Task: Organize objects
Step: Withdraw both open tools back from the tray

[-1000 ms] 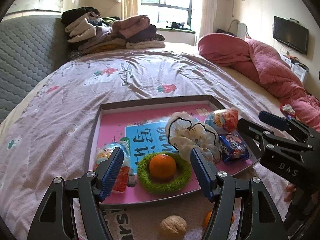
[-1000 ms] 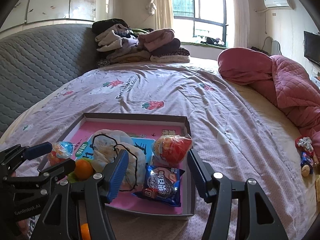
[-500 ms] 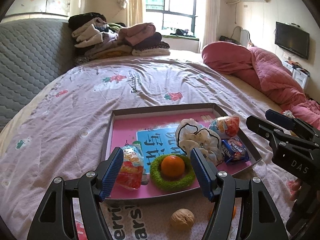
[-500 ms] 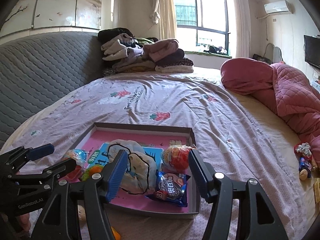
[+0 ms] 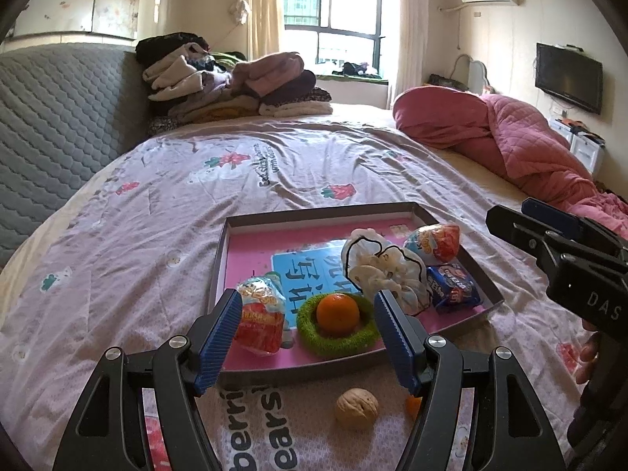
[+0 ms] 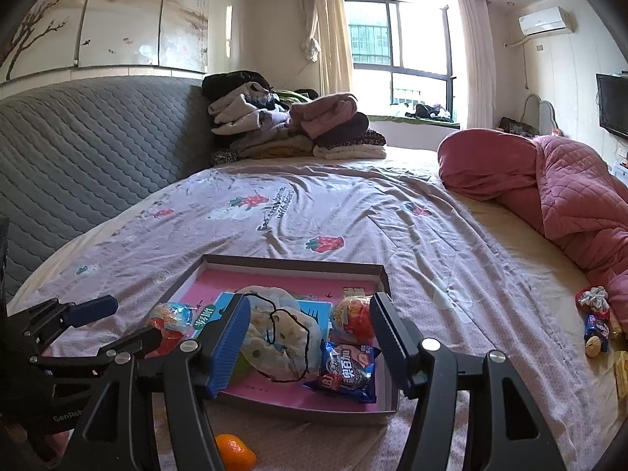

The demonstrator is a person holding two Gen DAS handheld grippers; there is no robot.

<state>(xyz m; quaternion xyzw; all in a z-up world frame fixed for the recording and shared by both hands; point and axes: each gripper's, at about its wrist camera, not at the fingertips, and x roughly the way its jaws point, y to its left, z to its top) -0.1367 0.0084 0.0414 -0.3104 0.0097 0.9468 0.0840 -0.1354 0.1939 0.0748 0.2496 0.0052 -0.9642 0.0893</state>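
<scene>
Both grippers have drawn back and risen from the tray (image 5: 463, 263) over the last second, so the walnut (image 5: 356, 408) and the small orange (image 6: 234, 451) lying loose on the bed (image 5: 314, 165) now show more fully in front of it. Neither tool carries anything: the left gripper (image 5: 308, 337) has its blue fingers (image 5: 219, 333) spread wide, and the right gripper (image 6: 310, 337) is spread just as wide. Inside the tray sit a snack bag (image 5: 261, 320), an orange in a green ring (image 5: 337, 324), a crumpled cloth pouch (image 5: 386, 271), a blue biscuit packet (image 5: 453, 286) and another red snack bag (image 5: 433, 239). What seems left to gather, I'd judge, are the pieces still outside. The walnut lies on the sheet just short of the tray's near wall, below and slightly right of the midline between the left fingers, nearer that tool than the other. It is roundish, with no long axis to speak of, so any closing direction should do; the left hand would need to dip down and back. The loose orange sits just right of the walnut, half hidden behind the left tool's right finger. More small items (image 6: 596, 325) lie well apart by the pink quilt (image 6: 549, 188).
</scene>
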